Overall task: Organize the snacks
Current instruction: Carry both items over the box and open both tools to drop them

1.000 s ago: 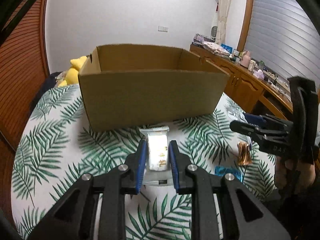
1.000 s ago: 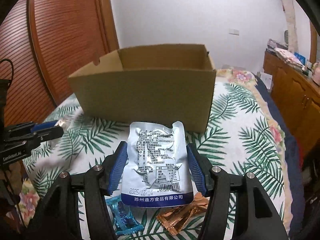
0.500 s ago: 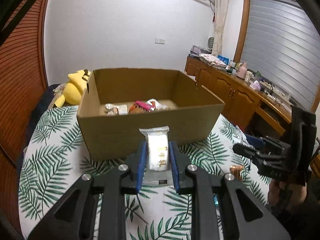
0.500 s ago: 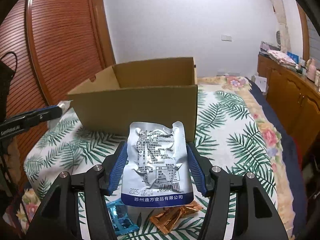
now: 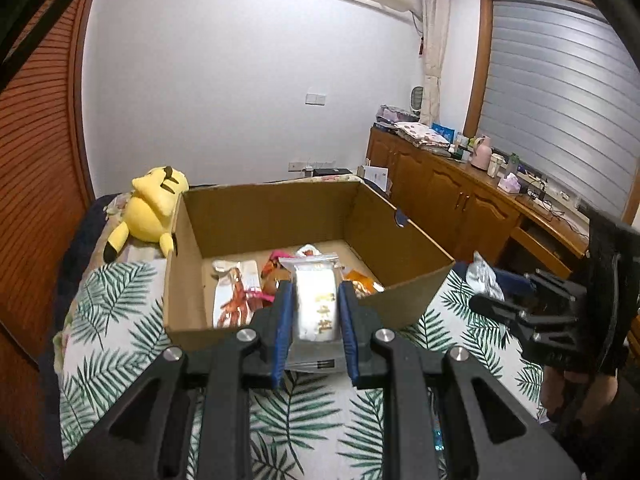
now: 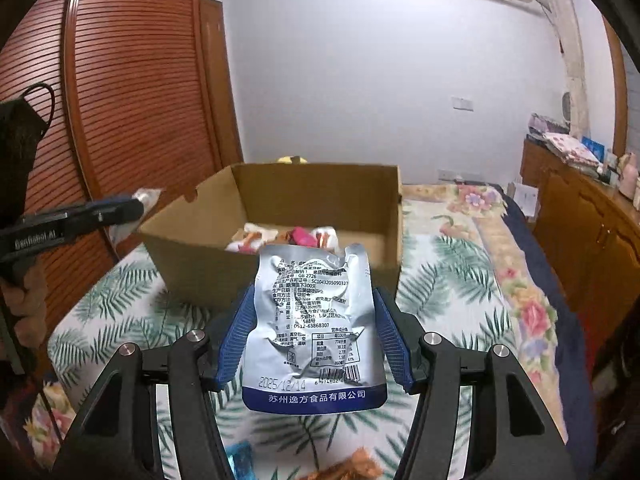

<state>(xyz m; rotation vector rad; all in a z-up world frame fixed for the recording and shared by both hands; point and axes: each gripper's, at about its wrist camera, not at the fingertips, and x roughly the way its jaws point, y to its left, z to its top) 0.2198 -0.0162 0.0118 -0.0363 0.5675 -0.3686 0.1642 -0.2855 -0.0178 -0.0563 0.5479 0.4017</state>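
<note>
My left gripper (image 5: 315, 298) is shut on a small white snack packet (image 5: 316, 306) with gold lettering, held above the near wall of an open cardboard box (image 5: 404, 300). Several snack packs (image 5: 236, 300) lie on the box floor. My right gripper (image 6: 314, 320) is shut on a silver pouch (image 6: 314, 320) with a blue bottom band and printed text, raised in front of the same cardboard box (image 6: 192, 276). The right gripper (image 5: 496, 292) shows at the right of the left wrist view, and the left gripper (image 6: 138, 204) at the left of the right wrist view.
The box stands on a bed with a palm-leaf cover (image 5: 120, 344). A yellow plush toy (image 5: 152, 204) lies behind the box. A blue wrapper (image 6: 240, 458) and an orange wrapper (image 6: 352, 468) lie on the cover below me. Wooden cabinets (image 5: 460, 204) line the right wall.
Both grippers have risen with their packets held. The box interior and the snacks in it have come into view, and the box sits lower in both views.
</note>
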